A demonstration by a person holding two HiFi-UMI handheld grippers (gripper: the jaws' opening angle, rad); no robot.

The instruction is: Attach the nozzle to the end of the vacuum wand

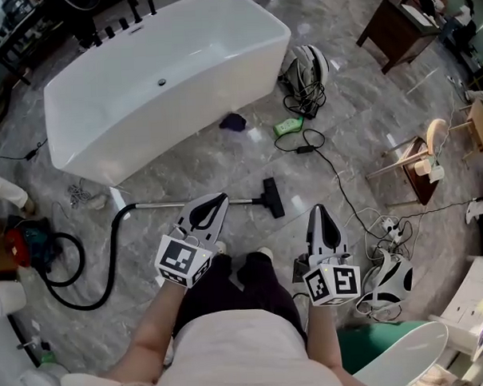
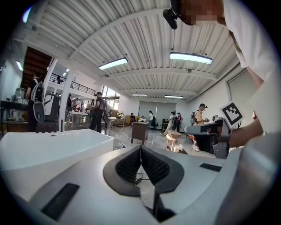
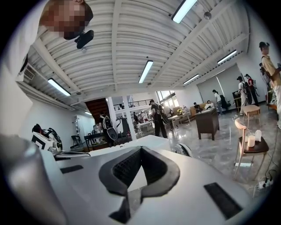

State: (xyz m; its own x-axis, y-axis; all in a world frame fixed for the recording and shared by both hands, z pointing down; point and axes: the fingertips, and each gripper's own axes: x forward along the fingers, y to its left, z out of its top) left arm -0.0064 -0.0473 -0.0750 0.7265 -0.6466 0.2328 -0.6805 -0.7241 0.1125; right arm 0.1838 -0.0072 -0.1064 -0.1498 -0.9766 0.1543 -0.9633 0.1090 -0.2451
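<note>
While both tongs stay clear of everything, clenched on nothing, the left gripper [image 1: 219,199] and right gripper [image 1: 321,211] point toward twelve o'clock. Just beyond them the vacuum wand [image 1: 158,205] lies on the marble floor [image 1: 224,161], with its black nozzle [image 1: 273,197] touching its three-o'clock end. A white bathtub [image 1: 142,112] stands at twelve.

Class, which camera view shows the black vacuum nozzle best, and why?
The head view: the nozzle lies in full sight at the end of the wand. Both gripper views look across the room and miss it.
</note>
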